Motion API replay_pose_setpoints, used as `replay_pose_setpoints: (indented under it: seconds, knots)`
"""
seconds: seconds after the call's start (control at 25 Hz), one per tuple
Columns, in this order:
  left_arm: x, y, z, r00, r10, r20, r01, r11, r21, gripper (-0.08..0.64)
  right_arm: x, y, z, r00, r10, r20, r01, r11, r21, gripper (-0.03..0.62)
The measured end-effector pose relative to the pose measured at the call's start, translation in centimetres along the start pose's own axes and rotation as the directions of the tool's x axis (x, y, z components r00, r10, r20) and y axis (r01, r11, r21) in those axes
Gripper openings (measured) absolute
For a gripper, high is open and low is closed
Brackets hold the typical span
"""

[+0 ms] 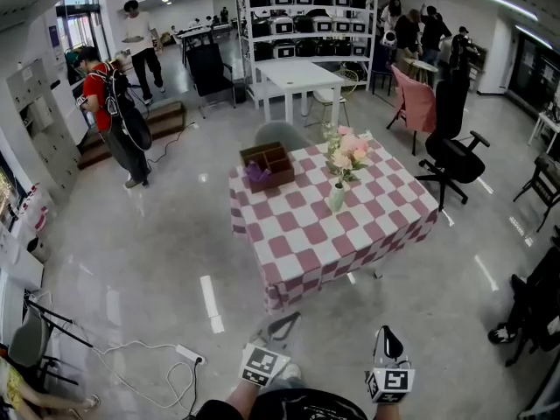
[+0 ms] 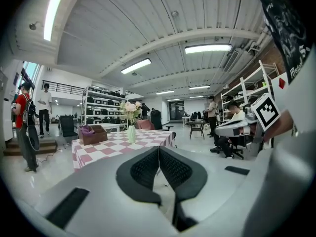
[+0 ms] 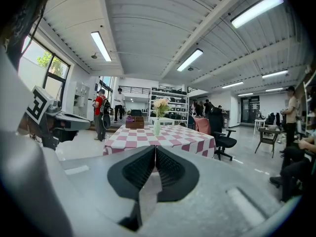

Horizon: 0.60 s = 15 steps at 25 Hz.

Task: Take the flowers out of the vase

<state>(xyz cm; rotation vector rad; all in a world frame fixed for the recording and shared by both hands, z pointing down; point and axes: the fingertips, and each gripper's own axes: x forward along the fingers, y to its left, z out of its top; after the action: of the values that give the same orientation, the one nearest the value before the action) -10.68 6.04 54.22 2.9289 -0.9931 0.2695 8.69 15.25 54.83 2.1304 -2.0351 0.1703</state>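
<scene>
A pale green vase point(image 1: 337, 197) with pink and cream flowers point(image 1: 346, 154) stands upright near the middle of a table with a red-and-white checked cloth point(image 1: 306, 243). Both grippers are short of the table's near edge, well apart from the vase. My left gripper point(image 1: 282, 324) and right gripper point(image 1: 386, 334) show at the bottom of the head view. In the left gripper view the gripper point(image 2: 158, 150) has its jaws together and empty, with the vase point(image 2: 132, 134) and flowers point(image 2: 131, 108) far ahead. My right gripper point(image 3: 155, 150) is likewise shut and empty, the vase point(image 3: 156, 127) distant.
A brown divided box point(image 1: 267, 165) holding something purple sits at the table's far left corner. A grey chair point(image 1: 280, 134) stands behind the table, a black office chair point(image 1: 455, 157) to its right. A power strip and cable point(image 1: 188, 354) lie on the floor at left. People stand at the back left.
</scene>
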Motion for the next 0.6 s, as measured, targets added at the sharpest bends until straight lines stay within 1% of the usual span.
replay_pose_setpoints:
  seconds: [0.16,0.28,0.6]
  knots:
    - [1.9,2.0,0.2,0.999,-0.037,0.004,0.037,0.999,0.006,0.011,2.0,0.2,0.3,0.999,-0.035,-0.008,0.035,0.999,0.005,0.006]
    - [2.9,3.5,0.1,0.998,-0.057,0.003,0.057,0.998,0.007,0.012,3.6,0.7,0.5,0.999,-0.046,-0.014,0.046,0.999,0.002,0.006]
    - [4.0,6.3,-0.5,0.997,-0.073,-0.011,0.073,0.997,-0.009,0.012,5.4,1.6,0.4,0.997,-0.065,-0.043,0.066,0.998,0.01,0.006]
